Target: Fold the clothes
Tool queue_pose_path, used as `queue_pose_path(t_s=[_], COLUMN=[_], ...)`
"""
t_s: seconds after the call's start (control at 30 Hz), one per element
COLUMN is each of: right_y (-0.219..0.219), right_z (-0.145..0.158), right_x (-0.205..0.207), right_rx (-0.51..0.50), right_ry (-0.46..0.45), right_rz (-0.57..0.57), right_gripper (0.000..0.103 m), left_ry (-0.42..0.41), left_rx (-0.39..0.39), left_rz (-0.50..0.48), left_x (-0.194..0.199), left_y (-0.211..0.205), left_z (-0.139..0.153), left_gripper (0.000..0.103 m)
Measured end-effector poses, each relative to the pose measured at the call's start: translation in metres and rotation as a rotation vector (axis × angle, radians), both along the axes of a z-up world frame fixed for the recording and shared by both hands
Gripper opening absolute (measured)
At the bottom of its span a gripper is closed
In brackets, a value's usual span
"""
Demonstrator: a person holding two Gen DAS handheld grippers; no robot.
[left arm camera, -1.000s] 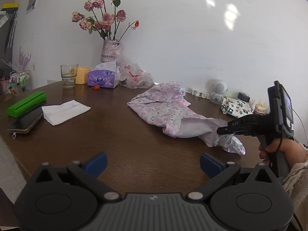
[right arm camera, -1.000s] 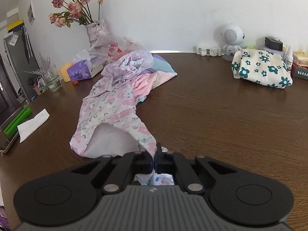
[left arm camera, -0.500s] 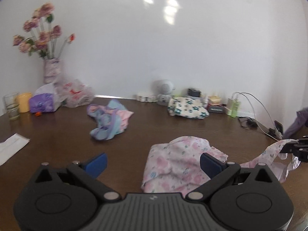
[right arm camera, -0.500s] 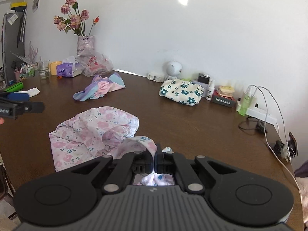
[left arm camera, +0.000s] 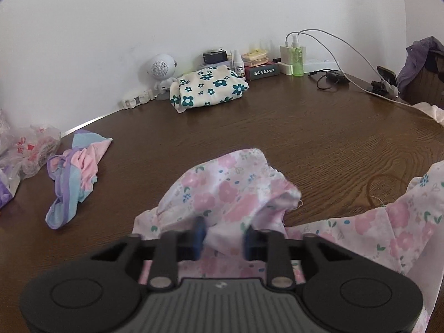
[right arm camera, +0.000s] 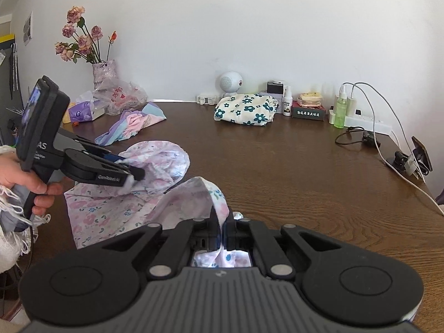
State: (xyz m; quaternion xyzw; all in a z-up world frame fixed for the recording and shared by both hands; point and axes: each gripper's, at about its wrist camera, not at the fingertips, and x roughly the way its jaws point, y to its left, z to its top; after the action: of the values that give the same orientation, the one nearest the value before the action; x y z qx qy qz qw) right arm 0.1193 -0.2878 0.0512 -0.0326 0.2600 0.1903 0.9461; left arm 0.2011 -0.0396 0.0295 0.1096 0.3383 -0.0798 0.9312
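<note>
While left gripper (left arm camera: 223, 236) jaws were closing on floral garment (left arm camera: 222, 191), hand (right arm camera: 25, 183) (fringed sleeve) grips handle.

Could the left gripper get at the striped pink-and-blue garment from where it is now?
Probably not yet. The left gripper, jaws just closing, has the pink floral garment between its fingers. The striped garment lies apart to its left across bare table.

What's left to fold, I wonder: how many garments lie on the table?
3: pink floral garment in front, crumpled pastel garment at left, folded teal-flowered cream garment near the wall.
</note>
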Motion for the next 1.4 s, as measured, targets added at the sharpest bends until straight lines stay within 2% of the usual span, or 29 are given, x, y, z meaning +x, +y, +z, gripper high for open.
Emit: queue_pose_path(t_s=[0.13, 0.27, 0.33, 0.43, 0.53, 0.57, 0.67, 0.73, 0.8, 0.87, 0.97, 1.07, 1.17, 1.27, 1.4], right_y=[-0.014, -0.032, -0.039, -0.037, -0.029, -0.025, -0.019, -0.019, -0.020, -0.023, -0.026, -0.027, -0.013, 0.013, 0.035], right_z=[0.017, 0.044, 0.052, 0.045, 0.028, 0.021, 0.004, -0.003, -0.008, -0.007, 0.000, 0.008, 0.001, -0.018, -0.035], right_x=[0.010, 0.007, 0.008, 0.016, 0.017, 0.015, 0.011, 0.010, 0.007, -0.002, -0.026, -0.054, -0.066, -0.064, -0.053], right_rx=[0.005, 0.041, 0.043, 0.039, 0.045, 0.037, 0.023, 0.020, 0.012, 0.000, -0.034, -0.060, -0.049, -0.098, -0.146], right_ry=[-0.050, -0.127, -0.151, -0.101, -0.028, -0.010, 0.034, 0.062, 0.085, 0.079, 0.049, 0.031, 0.096, 0.136, 0.128], right_rz=[-0.052, -0.089, -0.104, -0.104, -0.078, -0.071, -0.080, -0.095, -0.116, -0.139, -0.161, -0.138, -0.023, 0.050, 0.070], right_gripper=[0.001, 0.001, 0.001, 0.001, 0.001, 0.001, 0.002, 0.003, 0.010, 0.034, 0.049, 0.055, 0.055, 0.056, 0.057], left_ry=[-0.108, -0.165, -0.180, -0.138, -0.040, -0.018, -0.019, -0.047, -0.077, -0.088, -0.075, -0.078, -0.111, -0.132, -0.147], left_rx=[-0.040, -0.169, -0.200, -0.202, -0.185, -0.166, -0.105, -0.099, -0.106, -0.105, -0.089, -0.041, 0.053, 0.180, 0.374], left_rz=[0.064, 0.139, 0.163, 0.228, 0.284, 0.307, 0.349, 0.351, 0.315, 0.250, 0.168, 0.098, 0.012, -0.076, -0.108], left_x=[-0.015, -0.056, -0.074, -0.091, -0.103, -0.107, -0.120, -0.133, -0.146, -0.156, -0.167, -0.175, -0.178, -0.178, -0.176], left_y=[0.046, 0.113, 0.138, 0.162, 0.178, 0.182, 0.187, 0.188, 0.181, 0.171, 0.155, 0.141, 0.126, 0.108, 0.094], left_z=[0.040, 0.071, 0.072, 0.057, 0.033, 0.026, 0.018, 0.021, 0.026, 0.028, 0.026, 0.018, 0.011, 0.002, -0.017], left_gripper=[0.005, 0.005, 0.005, 0.006, 0.023, 0.034, 0.052, 0.060, 0.071, 0.076, 0.078, 0.078, 0.078, 0.078, 0.078])
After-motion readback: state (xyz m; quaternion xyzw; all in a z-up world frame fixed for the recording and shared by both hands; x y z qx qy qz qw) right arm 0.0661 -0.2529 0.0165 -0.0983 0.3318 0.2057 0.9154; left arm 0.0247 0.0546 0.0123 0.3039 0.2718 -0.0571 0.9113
